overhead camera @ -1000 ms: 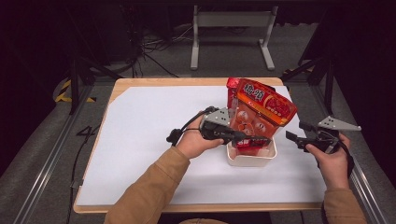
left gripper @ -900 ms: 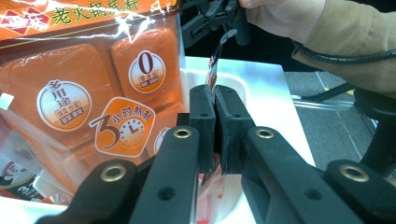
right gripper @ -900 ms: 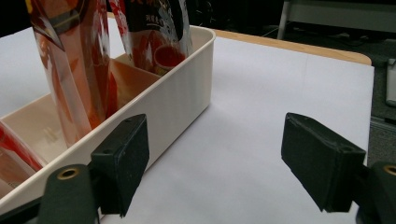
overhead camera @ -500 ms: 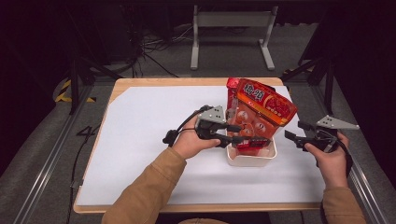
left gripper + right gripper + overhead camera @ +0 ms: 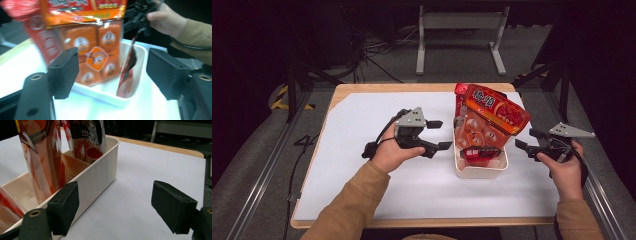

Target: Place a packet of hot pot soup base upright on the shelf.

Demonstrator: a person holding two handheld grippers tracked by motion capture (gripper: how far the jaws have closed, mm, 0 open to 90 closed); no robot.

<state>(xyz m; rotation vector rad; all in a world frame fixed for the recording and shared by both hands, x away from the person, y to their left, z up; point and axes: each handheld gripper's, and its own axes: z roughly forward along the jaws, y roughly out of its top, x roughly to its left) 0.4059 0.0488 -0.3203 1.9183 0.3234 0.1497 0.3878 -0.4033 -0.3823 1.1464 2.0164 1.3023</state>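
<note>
A white plastic bin (image 5: 479, 167) sits right of centre on the white table (image 5: 362, 175), holding a large red-orange snack bag (image 5: 492, 117) upright and a small dark red packet (image 5: 479, 151). The left gripper (image 5: 442, 135), just beside the bin's left side, has just been opening and holds nothing. The right gripper (image 5: 524, 140) waits near the bin's right side, jaws apart and empty.

Left gripper (image 5: 437, 135): black body, grey three-cornered plate on top just behind the jaws, black cable looping off the rear. Jaws end in blocky black pads (image 5: 63, 72); behind each pad a flat black arm with a brass-ringed screw hole. Right gripper (image 5: 526, 142): same build, grey plate behind the jaws, black cable (image 5: 581, 167) trailing back past the wrist. Tan sleeves (image 5: 357, 200) behind both grippers, cuffs at the wrists.
</note>
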